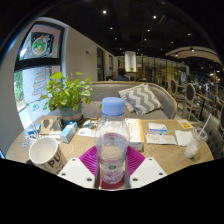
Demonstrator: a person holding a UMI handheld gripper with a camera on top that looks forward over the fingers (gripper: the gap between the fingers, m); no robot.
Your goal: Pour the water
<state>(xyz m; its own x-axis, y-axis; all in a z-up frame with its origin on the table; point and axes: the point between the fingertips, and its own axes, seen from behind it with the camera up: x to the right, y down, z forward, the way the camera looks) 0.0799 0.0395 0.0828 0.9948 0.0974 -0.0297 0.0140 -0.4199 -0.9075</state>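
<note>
A clear plastic water bottle [113,140] with a pale blue cap stands upright between my fingers, its lower body against the magenta pads [91,158] on both sides. My gripper [112,172] is shut on the bottle. A white paper cup [45,152] with dark lettering stands on the wooden table [165,155], to the left of the bottle and apart from it. The bottle's base is hidden behind my fingers.
A potted green plant [68,95] stands at the table's far left. Booklets and cards [158,131] lie across the far side, with a white packet [192,150] to the right. A sofa with a striped cushion [143,97] sits behind the table.
</note>
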